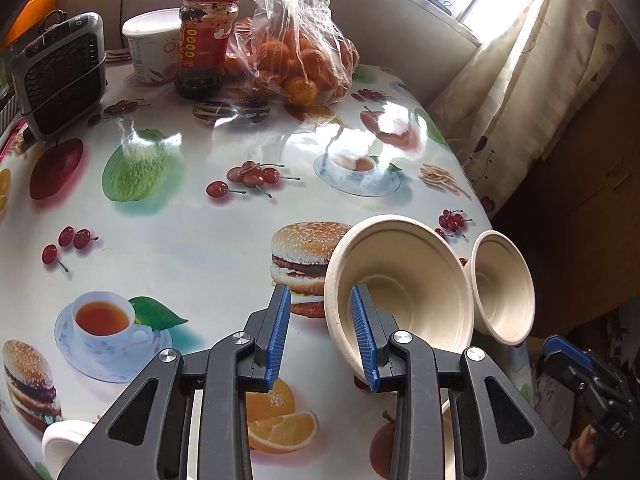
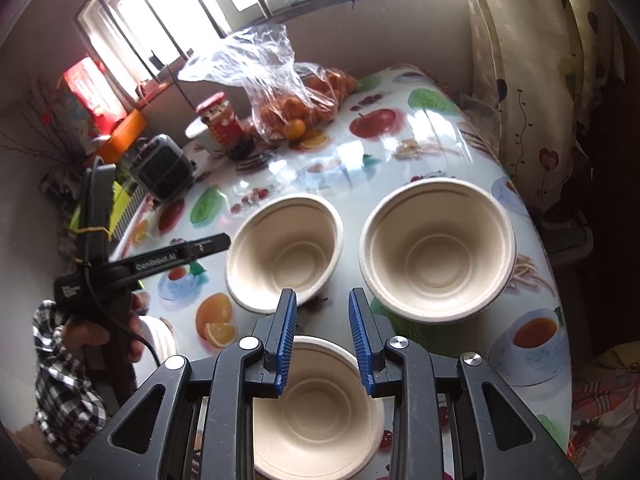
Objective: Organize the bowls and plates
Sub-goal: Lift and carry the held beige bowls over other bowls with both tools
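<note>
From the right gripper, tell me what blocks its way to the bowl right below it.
Nothing visible does. The right gripper is open, hovering over the nearest paper bowl, with only air showing between its fingers and the rim.

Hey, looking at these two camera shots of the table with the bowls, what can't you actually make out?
- Nearest bowl, right wrist view: near rim hidden behind the right hand-held gripper.
- White dish, left wrist view: mostly covered by the left hand-held gripper, type unclear.
- Jar label: print too small.
- White tub: partly behind the jar.
</note>
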Available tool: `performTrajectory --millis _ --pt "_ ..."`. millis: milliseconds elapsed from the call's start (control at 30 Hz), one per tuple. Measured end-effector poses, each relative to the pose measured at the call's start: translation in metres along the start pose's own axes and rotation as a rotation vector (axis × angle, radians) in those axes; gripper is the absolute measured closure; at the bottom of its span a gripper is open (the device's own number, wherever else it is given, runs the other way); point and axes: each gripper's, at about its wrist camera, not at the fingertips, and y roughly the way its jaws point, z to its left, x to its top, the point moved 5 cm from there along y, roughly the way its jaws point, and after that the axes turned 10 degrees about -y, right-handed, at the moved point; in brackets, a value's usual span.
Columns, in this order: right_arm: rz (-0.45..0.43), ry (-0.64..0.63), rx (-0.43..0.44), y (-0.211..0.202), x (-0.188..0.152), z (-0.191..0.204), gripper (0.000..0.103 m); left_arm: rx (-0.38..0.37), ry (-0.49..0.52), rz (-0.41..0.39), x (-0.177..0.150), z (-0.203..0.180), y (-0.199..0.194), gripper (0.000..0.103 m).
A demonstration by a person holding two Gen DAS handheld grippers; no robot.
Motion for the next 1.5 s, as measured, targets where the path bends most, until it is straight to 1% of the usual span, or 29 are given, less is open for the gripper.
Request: performTrajectory --millis 67,133,200,300,333,400,500,667,700,767,833,933,1033,1100,1300,1333,1500 --pt "-0.017 0.016 0.021 -0.003 0.012 0.005 0.076 -0.004 -0.005 -0.003 0.002 0.000 -0.002 0.070" --pt "-0.023 0.022 0.021 0.002 0.021 0.009 0.076 -0.016 -0.010 -0.002 0.003 0.000 -0.004 0.070" --pt "-0.003 0.041 0.025 0.014 0.025 0.011 0.076 -0.016 -0.009 -0.003 0.004 0.000 -0.004 0.070" --pt "0.066 0.083 0.051 0.033 0.022 0.013 0.076 -0.020 -0.013 0.012 0.006 0.001 -0.003 0.070" --pt "0.080 0.076 0.045 0.037 0.021 0.014 0.076 -0.025 -0.016 0.016 0.006 0.002 -0.001 0.070" --pt "0.079 0.057 0.002 0.041 0.019 0.013 0.076 -0.018 -0.008 0.018 0.006 0.001 0.002 0.070" --pt "0.090 0.114 -0.015 0.050 0.015 0.000 0.076 -0.029 -0.010 0.035 0.006 0.000 0.010 0.070" --pt "0.103 0.161 -0.007 0.062 0.007 -0.010 0.076 -0.030 0.002 0.042 0.003 -0.004 0.015 0.070" --pt "0.106 0.164 -0.007 0.064 0.006 -0.011 0.076 -0.029 0.002 0.045 0.003 -0.004 0.017 0.072" --pt "0.108 0.174 -0.008 0.066 0.004 -0.014 0.076 -0.035 0.002 0.049 0.003 -0.005 0.019 0.079" --pt "0.105 0.184 0.004 0.069 0.004 -0.014 0.076 -0.037 0.001 0.055 0.002 -0.005 0.021 0.080" --pt "0.108 0.183 0.010 0.072 0.003 -0.013 0.077 -0.037 -0.003 0.061 0.001 -0.005 0.023 0.084" --pt "0.115 0.186 0.010 0.076 0.002 -0.015 0.081 -0.036 -0.003 0.058 0.002 -0.004 0.023 0.086" --pt "0.119 0.191 0.011 0.078 0.002 -0.016 0.083 -0.033 0.000 0.058 0.001 -0.005 0.024 0.091" --pt "0.122 0.195 0.014 0.080 0.000 -0.018 0.086 -0.030 0.001 0.059 0.002 -0.006 0.024 0.094" --pt "0.124 0.194 0.012 0.081 0.000 -0.019 0.088 -0.030 -0.001 0.059 0.002 -0.006 0.024 0.094" --pt "0.124 0.199 0.019 0.082 -0.001 -0.020 0.091 -0.030 0.001 0.057 0.001 -0.008 0.025 0.095"
